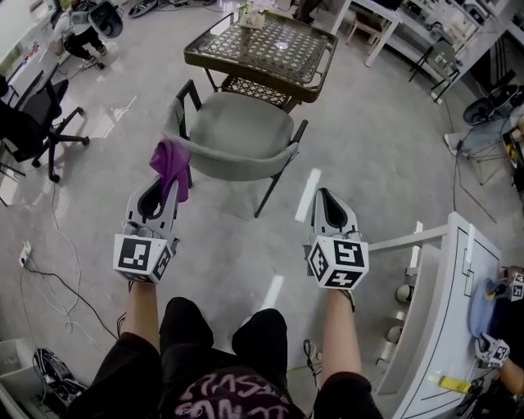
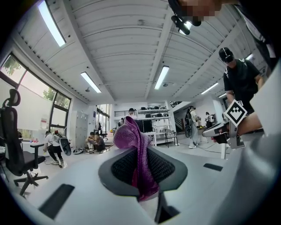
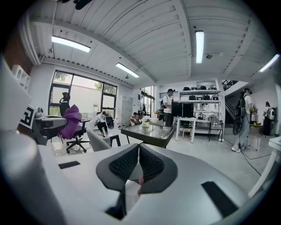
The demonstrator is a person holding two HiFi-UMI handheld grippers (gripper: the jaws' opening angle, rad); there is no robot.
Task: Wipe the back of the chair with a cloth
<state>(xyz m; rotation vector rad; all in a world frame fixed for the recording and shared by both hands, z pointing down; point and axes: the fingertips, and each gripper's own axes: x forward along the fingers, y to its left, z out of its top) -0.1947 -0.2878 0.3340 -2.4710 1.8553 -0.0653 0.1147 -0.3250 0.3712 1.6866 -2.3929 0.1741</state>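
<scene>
The left tool (image 1: pixel 157 195) pinched the cloth (image 1: pixel 170 160) beside the chair (image 1: pixel 236 131), seemingly ready to wipe. The right tool (image 1: pixel 330 203) was pressed together, empty.

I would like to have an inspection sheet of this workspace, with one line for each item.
Surface: grey floor with white tape marks.
Job's things: grey chair stands upright; purple cloth hangs near its back, contact unclear.
Clutter: potted plant on the patterned table.
Grippers: left hand-held gripper shut on the purple cloth; right hand-held gripper shut, empty.
Cables: black cable on the floor at left.
Surroundings: black office chair, white table, people farther back.
</scene>
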